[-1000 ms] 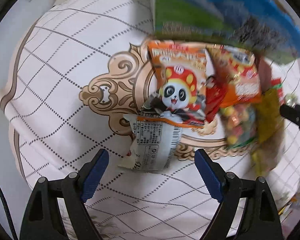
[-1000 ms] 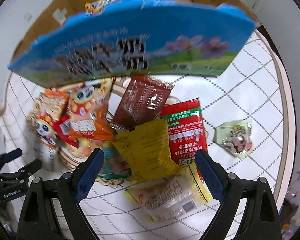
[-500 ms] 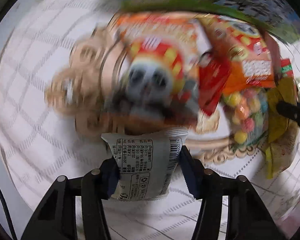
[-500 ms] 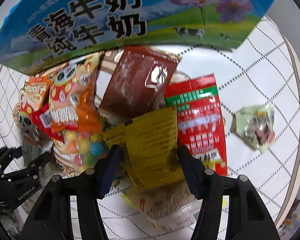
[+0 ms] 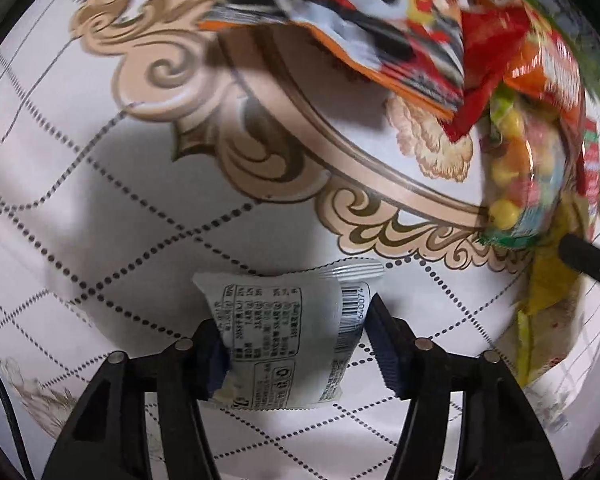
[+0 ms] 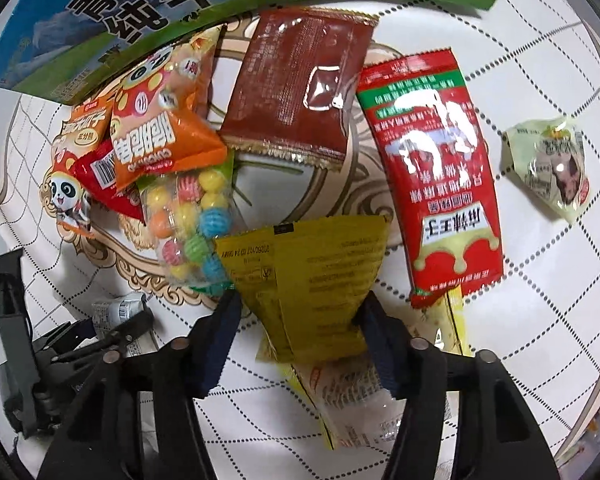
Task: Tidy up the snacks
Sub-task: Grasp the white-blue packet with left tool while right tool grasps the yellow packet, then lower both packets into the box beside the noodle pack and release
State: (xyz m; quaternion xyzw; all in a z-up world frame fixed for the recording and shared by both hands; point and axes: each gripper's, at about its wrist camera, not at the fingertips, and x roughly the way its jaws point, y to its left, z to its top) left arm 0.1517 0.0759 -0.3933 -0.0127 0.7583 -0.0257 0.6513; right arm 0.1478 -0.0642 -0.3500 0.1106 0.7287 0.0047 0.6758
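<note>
A milk carton (image 6: 204,4) printed with large Chinese characters, cows and a green field is seen beyond the fingers only in the right wrist view, above a bench (image 6: 540,60) covered in a white cloth with dotted lattice and gold scrollwork. Its contents cannot be seen. Below it, a brown sachet (image 6: 300,88) and a long red packet (image 6: 436,176) with Chinese lettering and a crown motif are laid ahead of the right gripper (image 6: 296,340); a small pale green packet (image 6: 548,164) is set well apart to their right. An orange panda bag (image 6: 160,116) marked "CUODUO" is partly laid over a clear bag of coloured balls (image 6: 188,224).

The yellow packet (image 6: 312,280), printed with small text and a date code, is pinched between the right fingers (image 6: 380,348), which have just been opening slightly.

In the left wrist view, the white packet (image 5: 288,336), with its nutrition table, barcode and recycling mark, is clamped by the left gripper (image 5: 296,348), whose jaws have likewise just eased wider. The panda bag (image 5: 360,12) is seen blurred beyond the fingertips.
</note>
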